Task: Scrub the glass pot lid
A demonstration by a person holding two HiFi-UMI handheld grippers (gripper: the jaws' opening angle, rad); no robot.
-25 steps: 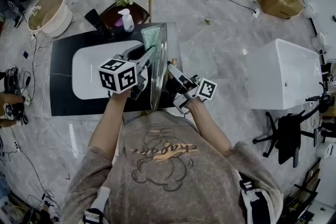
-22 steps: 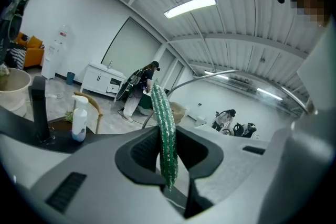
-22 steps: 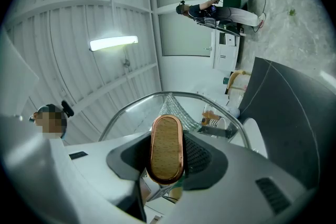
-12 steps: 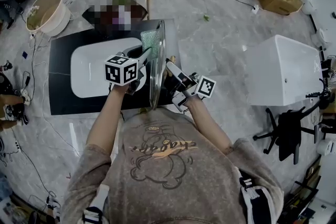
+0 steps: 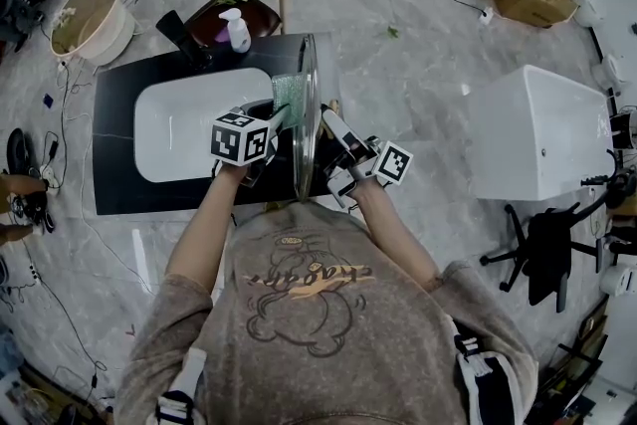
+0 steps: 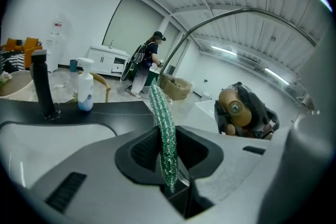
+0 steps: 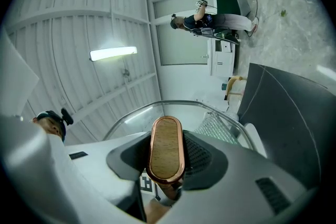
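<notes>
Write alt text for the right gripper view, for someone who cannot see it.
The right gripper is clamped on the wooden, copper-rimmed handle of the glass pot lid. Behind it, a green mesh scrubber shows through the glass, with a black counter at right.

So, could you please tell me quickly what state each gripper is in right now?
Left gripper: closed, holding the green scrub pad.
Right gripper: closed, holding the wooden lid handle.

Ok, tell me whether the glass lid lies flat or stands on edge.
On edge: the head view shows the glass lid as a thin upright sliver, its wooden knob clamped in the right tool.
</notes>
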